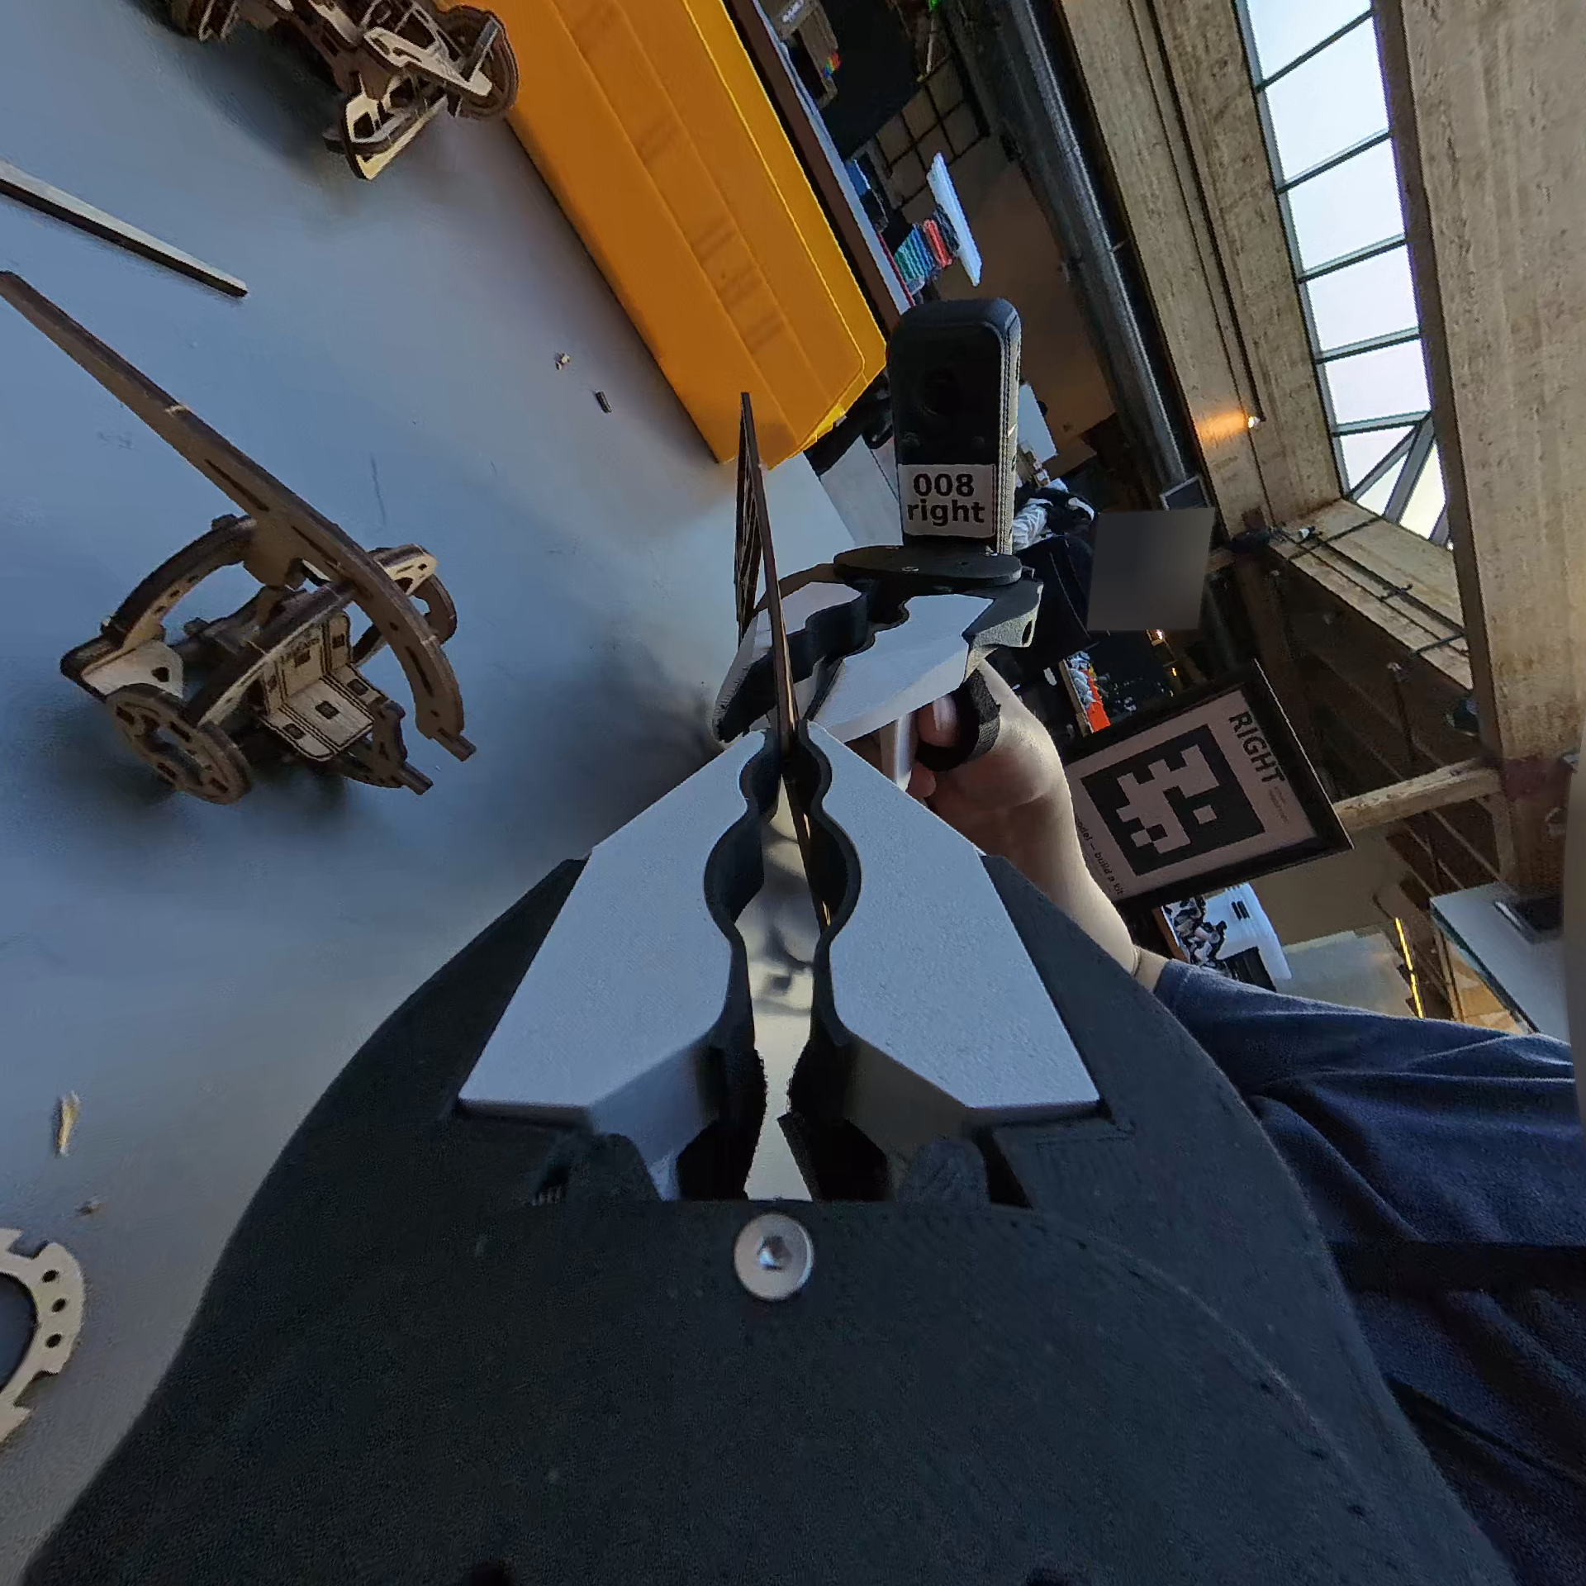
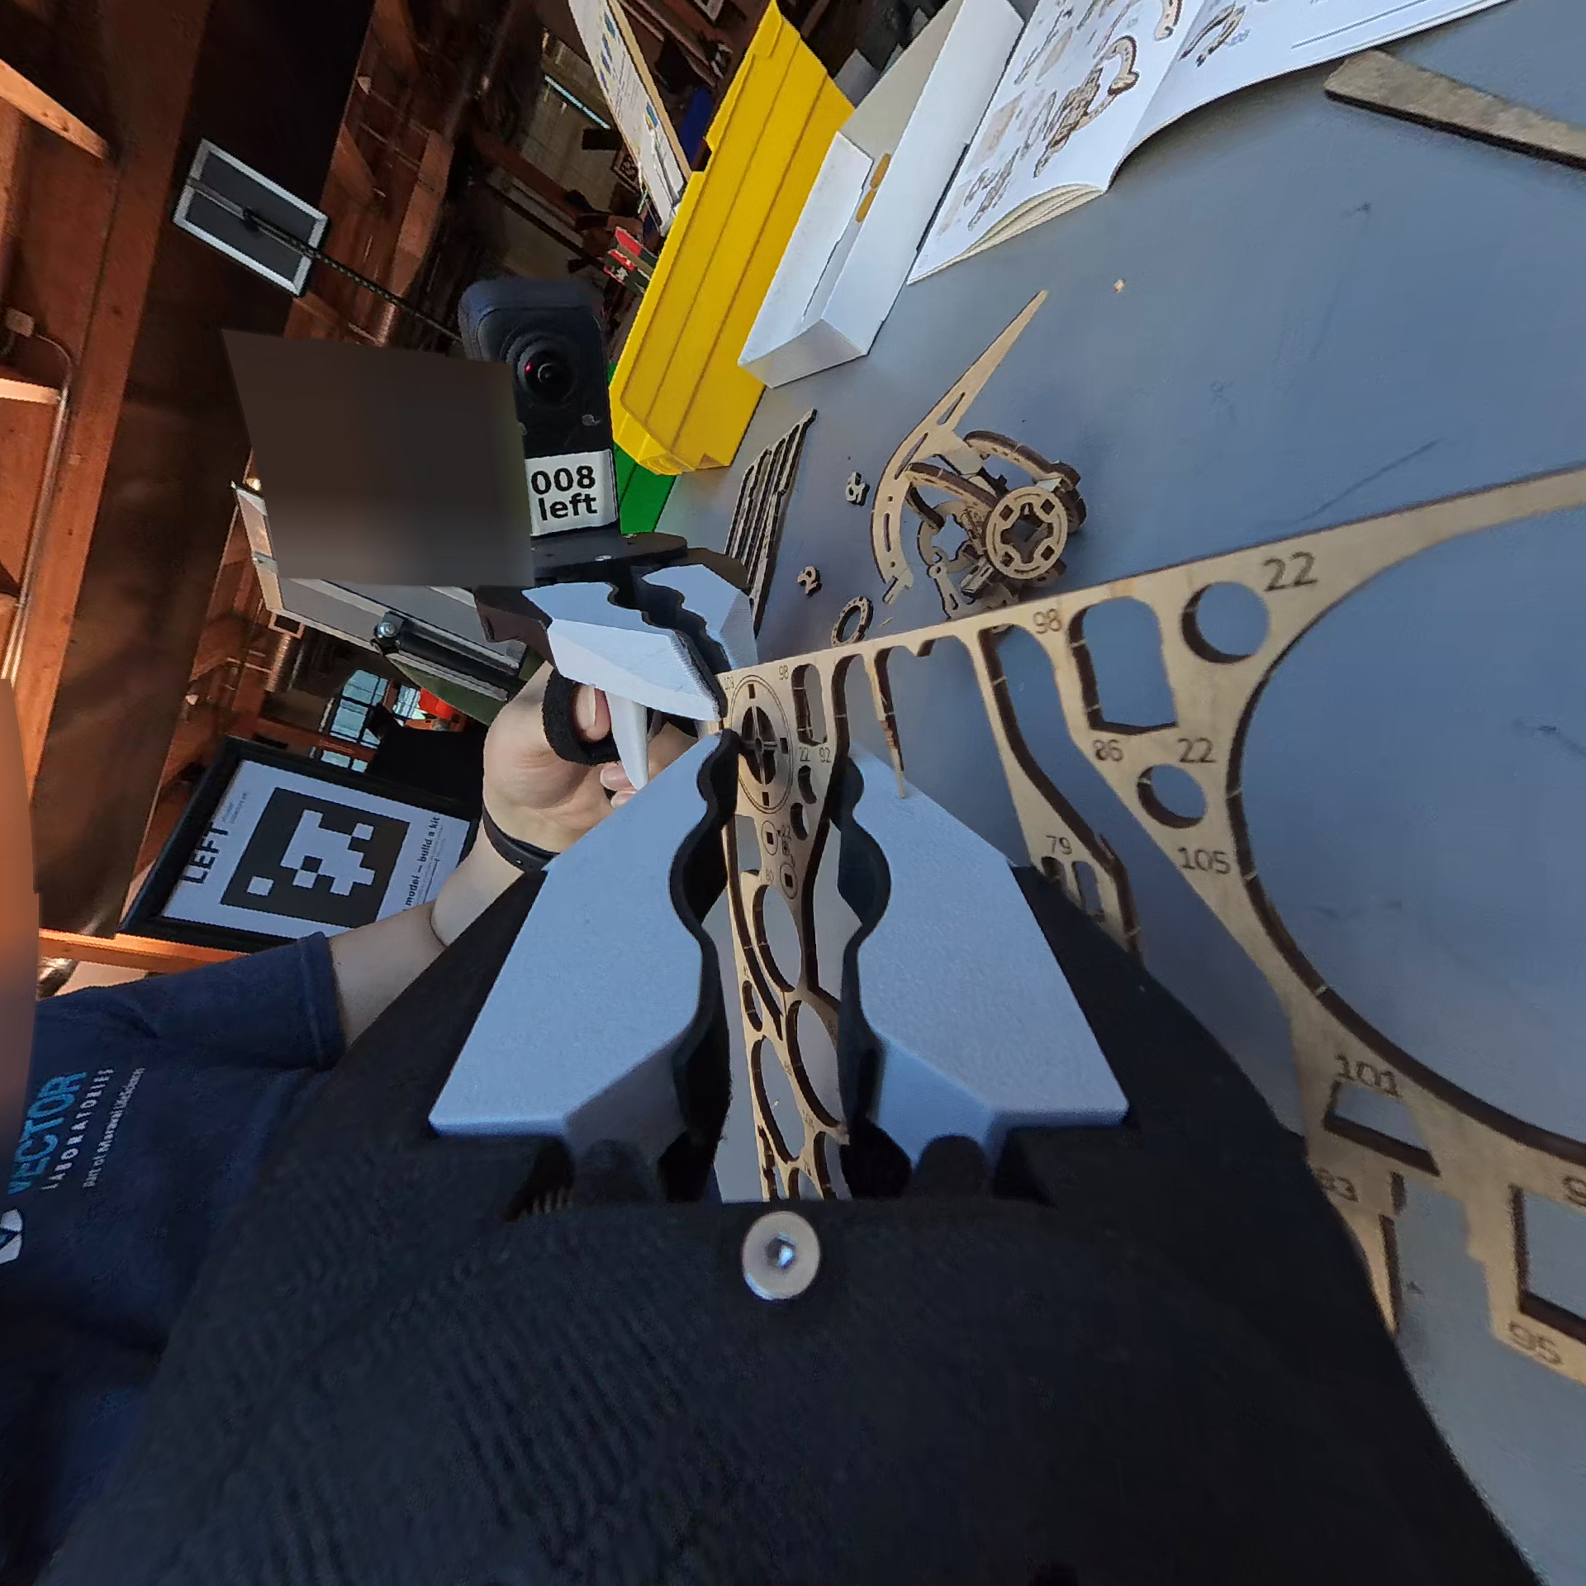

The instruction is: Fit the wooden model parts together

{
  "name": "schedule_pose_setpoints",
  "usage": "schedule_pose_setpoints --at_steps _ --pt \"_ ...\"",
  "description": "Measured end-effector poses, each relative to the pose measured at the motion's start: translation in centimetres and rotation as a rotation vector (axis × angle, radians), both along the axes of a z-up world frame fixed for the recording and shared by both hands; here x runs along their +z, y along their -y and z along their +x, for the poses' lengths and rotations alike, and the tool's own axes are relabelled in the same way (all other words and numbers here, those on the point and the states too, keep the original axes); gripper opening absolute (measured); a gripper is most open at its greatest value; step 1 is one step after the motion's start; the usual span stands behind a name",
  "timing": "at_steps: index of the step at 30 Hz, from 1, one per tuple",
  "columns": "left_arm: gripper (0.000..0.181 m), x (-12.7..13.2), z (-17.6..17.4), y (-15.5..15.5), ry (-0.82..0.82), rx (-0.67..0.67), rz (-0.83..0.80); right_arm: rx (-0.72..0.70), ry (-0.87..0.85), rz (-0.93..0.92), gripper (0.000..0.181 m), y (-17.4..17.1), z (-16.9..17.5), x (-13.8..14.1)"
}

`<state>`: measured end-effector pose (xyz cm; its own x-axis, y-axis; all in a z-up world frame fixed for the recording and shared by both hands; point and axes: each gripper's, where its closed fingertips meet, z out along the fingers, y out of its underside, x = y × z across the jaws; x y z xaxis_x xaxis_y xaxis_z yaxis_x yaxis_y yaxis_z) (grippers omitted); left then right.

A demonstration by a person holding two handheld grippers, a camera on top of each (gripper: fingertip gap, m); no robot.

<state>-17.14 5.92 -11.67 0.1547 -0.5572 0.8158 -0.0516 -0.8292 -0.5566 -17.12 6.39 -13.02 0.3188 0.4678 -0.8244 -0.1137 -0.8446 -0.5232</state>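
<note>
Holding a thin laser-cut wooden sheet (image 2: 1219,738) between both tools, held up off the grey table (image 1: 360,446), edge-on in the left wrist view, flat-on in the right. Left gripper (image 1: 785,755) has its fingers pinched shut on the sheet's edge right at the tips; right gripper (image 2: 794,772) is also closed on the sheet, w/ the ply running deep between its fingers, near a round gear-like part still in the frame. The two tools nearly touch at that corner.

Risks, as I read it:
- Sheet is mostly cut-outs, only narrow webs left. Any twist between the two grips prob cracks a web or snaps the part's tabs unevenly, splintering the piece.
- Left grip is tip-only on a thin edge, so the ply could slide out or pivot if the right side pushes hard. Then the whole sheet drops.
- If the small round part pops free, nothing is under it to catch it; could fall to the table or roll off, hard to re-pick w/ these fingers.
- Fingers so close together may bump each other, jolting the grip.
- The half-built wooden model (image 1: 266,661) sits on the table well apart to the side; a swinging sheet corner could still clip its long curved arm. Another assembly (image 1: 378,69) lies farther back by the yellow bin (image 1: 687,214).

Best guess: step is freeing a part, fitting comes after.
</note>
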Motion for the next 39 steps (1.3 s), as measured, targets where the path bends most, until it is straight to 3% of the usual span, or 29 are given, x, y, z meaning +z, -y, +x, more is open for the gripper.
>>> schedule_pose_setpoints --at_steps 6,12,15,39 --pt "0.001 -1.4 0.3 1.3 -0.004 0.034 -0.028 0.058 0.056 -0.064 0.017 1.4 0.3 -1.3" --pt "0.001 -3.1 0.8 2.8 0.093 0.07 -0.186 0.118 0.141 -0.101 0.017 2.8 0.6 -3.0" --pt "0.001 -3.9 0.6 2.9 0.046 0.093 -0.171 0.122 0.16 -0.102 0.018 2.9 0.4 -3.7" --pt "0.0 -4.2 0.0 3.7 0.05 0.061 -0.226 0.163 0.121 -0.122 0.017 3.7 0.0 -4.2"
